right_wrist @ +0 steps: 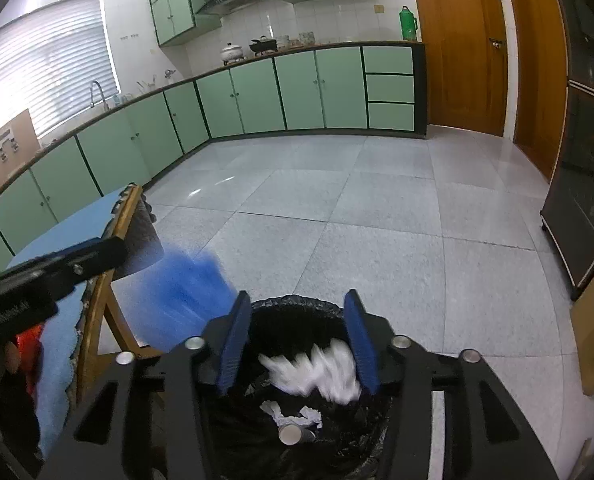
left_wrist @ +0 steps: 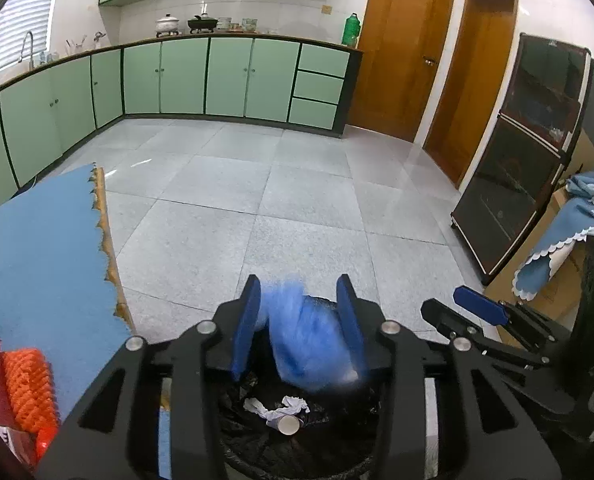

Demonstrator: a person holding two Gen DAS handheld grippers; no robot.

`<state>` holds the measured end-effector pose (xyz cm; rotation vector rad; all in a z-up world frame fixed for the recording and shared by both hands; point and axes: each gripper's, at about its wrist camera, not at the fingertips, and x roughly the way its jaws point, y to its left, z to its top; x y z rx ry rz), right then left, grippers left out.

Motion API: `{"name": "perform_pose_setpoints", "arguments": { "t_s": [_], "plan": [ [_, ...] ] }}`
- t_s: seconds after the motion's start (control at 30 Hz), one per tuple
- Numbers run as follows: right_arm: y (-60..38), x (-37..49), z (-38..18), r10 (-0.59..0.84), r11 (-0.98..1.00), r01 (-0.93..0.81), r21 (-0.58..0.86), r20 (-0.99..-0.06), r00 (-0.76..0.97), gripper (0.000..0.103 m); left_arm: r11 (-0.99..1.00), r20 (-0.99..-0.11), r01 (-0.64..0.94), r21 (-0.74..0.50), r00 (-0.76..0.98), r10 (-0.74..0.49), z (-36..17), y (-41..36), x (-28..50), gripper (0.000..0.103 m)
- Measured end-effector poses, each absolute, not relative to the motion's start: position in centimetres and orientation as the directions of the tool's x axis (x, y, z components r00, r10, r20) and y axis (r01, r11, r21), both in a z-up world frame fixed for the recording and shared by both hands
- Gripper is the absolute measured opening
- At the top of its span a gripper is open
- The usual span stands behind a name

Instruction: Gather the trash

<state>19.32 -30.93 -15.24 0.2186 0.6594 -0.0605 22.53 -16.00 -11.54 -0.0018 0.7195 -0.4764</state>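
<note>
Both grippers hang over the bin [right_wrist: 297, 312], which stands on the tiled floor [right_wrist: 377, 220] just beside the table [left_wrist: 37, 240] with its blue cloth, close enough that trash cleared from the table can go straight in.

The left gripper [left_wrist: 301, 320] has its jaws partly apart. A blue wad [left_wrist: 309, 340], smeared by motion, sits between the pads; it looks released and falling rather than pinched, though the blur makes contact hard to judge.

The right gripper [right_wrist: 297, 340] is likewise partly spread, and a white crumple [right_wrist: 317, 372] (tissue or a thin bag, too blurred to say) is just inside its right pad, apparently also dropping.

Both point steeply down over the black liner so the pieces land inside. At the bottom already lie a paper cup [right_wrist: 293, 434] and some crumpled paper [right_wrist: 293, 412].
</note>
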Motion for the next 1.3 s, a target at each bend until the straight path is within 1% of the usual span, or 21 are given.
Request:
{"name": "perform_pose_setpoints", "arguments": {
  "t_s": [0.03,0.13,0.17,0.2,0.23,0.27,0.3,0.33,0.37,0.4,0.43,0.53,0.6,0.73,0.97,1.13,1.3],
  "plan": [
    [-30.9,19.4,-15.1,0.011,0.975,0.128,0.183,-0.614,0.789,0.050,0.894,-0.632,0.417,-0.163,0.652,-0.419,-11.4,-15.9,22.5,0.043],
    [-30.9,18.9,-14.6,0.002,0.972,0.141,0.188,-0.607,0.794,0.059,0.898,-0.624,0.409,-0.165,0.662,-0.416,-10.8,-15.4,22.2,0.043],
    [-30.8,18.6,-14.2,-0.004,0.971,0.146,0.188,-0.601,0.800,0.065,0.900,-0.618,0.405,-0.163,0.669,-0.413,-10.4,-15.2,22.0,0.044],
    [-30.7,18.2,-13.8,-0.013,0.971,0.152,0.186,-0.593,0.805,0.073,0.901,-0.611,0.402,-0.162,0.676,-0.411,-10.1,-15.0,21.8,0.048],
    [-30.4,17.9,-13.4,-0.022,0.970,0.158,0.184,-0.585,0.811,0.076,0.904,-0.603,0.398,-0.159,0.686,-0.408,-9.8,-14.7,21.5,0.053],
    [-30.6,17.7,-13.1,-0.026,0.970,0.162,0.184,-0.578,0.815,0.083,0.907,-0.591,0.391,-0.155,0.699,-0.403,-9.2,-14.3,21.0,0.055],
    [-30.5,17.4,-12.7,-0.030,0.969,0.165,0.185,-0.572,0.820,0.088,0.909,-0.582,0.387,-0.153,0.708,-0.400,-8.8,-14.0,20.7,0.061],
    [-30.2,16.9,-12.1,-0.038,0.967,0.171,0.188,-0.560,0.828,0.092,0.911,-0.573,0.383,-0.151,0.717,-0.396,-8.4,-13.7,20.3,0.066],
    [-30.2,16.6,-11.6,-0.044,0.966,0.176,0.190,-0.552,0.833,0.096,0.914,-0.565,0.378,-0.150,0.726,-0.393,-7.9,-13.2,19.9,0.068],
    [-29.9,16.2,-11.1,-0.049,0.965,0.180,0.191,-0.542,0.839,0.097,0.918,-0.553,0.368,-0.147,0.739,-0.385,-7.3,-12.6,19.3,0.073],
    [-29.7,15.8,-10.9,-0.050,0.965,0.179,0.191,-0.537,0.842,0.097,0.922,-0.544,0.360,-0.145,0.749,-0.378,-6.8,-12.0,18.8,0.076],
    [-28.6,14.9,-9.6,-0.058,0.967,0.177,0.183,-0.519,0.853,0.097,0.930,-0.524,0.341,-0.140,0.771,-0.362,-5.5,-10.1,17.5,0.081],
    [-27.4,14.1,-8.7,-0.053,0.970,0.165,0.181,-0.501,0.864,0.097,0.937,-0.512,0.321,-0.134,0.788,-0.343,-4.7,-8.3,16.4,0.082],
    [-25.0,13.2,-7.6,-0.022,0.976,0.123,0.181,-0.477,0.878,0.097,0.953,-0.501,0.269,-0.138,0.811,-0.301,-3.8,-5.0,14.7,0.083],
    [-19.5,12.0,-7.0,0.054,0.982,0.030,0.189,-0.424,0.904,0.097,0.984,-0.488,0.134,-0.121,0.855,-0.176,-2.9,2.0,12.0,0.083],
    [-15.4,11.9,-7.0,0.109,0.979,-0.030,0.200,-0.398,0.911,0.097,0.994,-0.485,0.035,-0.099,0.871,-0.079,-3.0,6.7,10.3,0.083],
    [-10.9,11.7,-7.3,0.155,0.981,-0.094,0.171,-0.386,0.909,0.097,0.996,-0.495,-0.053,-0.069,0.869,0.012,-3.8,10.6,8.9,0.083]
  ]
}}
